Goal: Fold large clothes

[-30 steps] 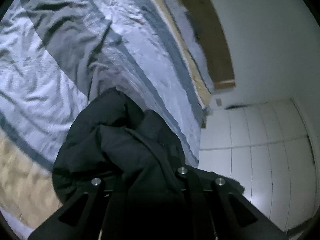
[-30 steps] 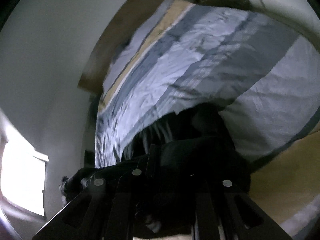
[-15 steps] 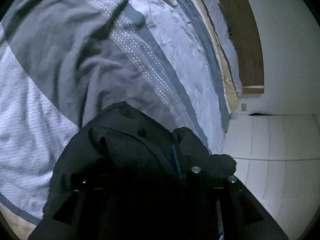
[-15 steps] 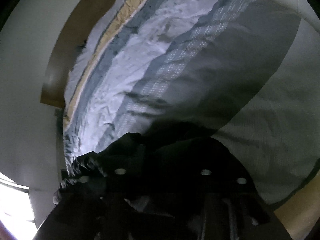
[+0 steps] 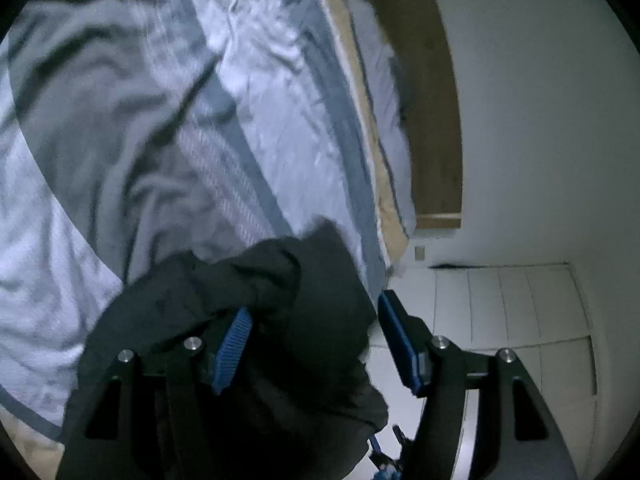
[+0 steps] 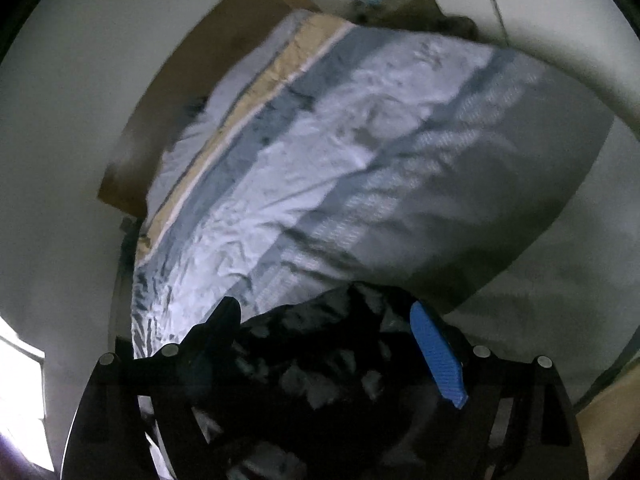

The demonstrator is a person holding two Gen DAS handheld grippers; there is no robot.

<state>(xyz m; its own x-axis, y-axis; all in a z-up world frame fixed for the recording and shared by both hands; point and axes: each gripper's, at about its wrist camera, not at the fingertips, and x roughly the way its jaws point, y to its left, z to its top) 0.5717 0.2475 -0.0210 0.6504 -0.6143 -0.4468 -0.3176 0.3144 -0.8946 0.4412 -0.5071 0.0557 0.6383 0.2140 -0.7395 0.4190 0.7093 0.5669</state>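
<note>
A dark, almost black garment (image 5: 240, 320) lies bunched at the near edge of the bed (image 5: 200, 120). In the left wrist view my left gripper (image 5: 314, 312) has its jaws opening, blue pads apart, with the cloth still draped between and over them; the pads no longer press it. In the right wrist view the same garment (image 6: 320, 352) is crumpled under my right gripper (image 6: 324, 316), whose jaws are also opening wide. Its right blue pad (image 6: 436, 356) shows clearly, its left finger is dark. The cloth sits loose between them.
The bed cover (image 6: 360, 160) has grey, blue and white stripes and a tan band. A wooden headboard (image 5: 432, 120) stands against a white wall. White cupboard doors (image 5: 520, 304) are at the right of the bed. A bright window (image 6: 20, 400) is at the far left.
Both grippers were shut on the dark garment a second ago; their jaws have spread and the blue pads now show. Both hands have moved lower and closer over the bed.
</note>
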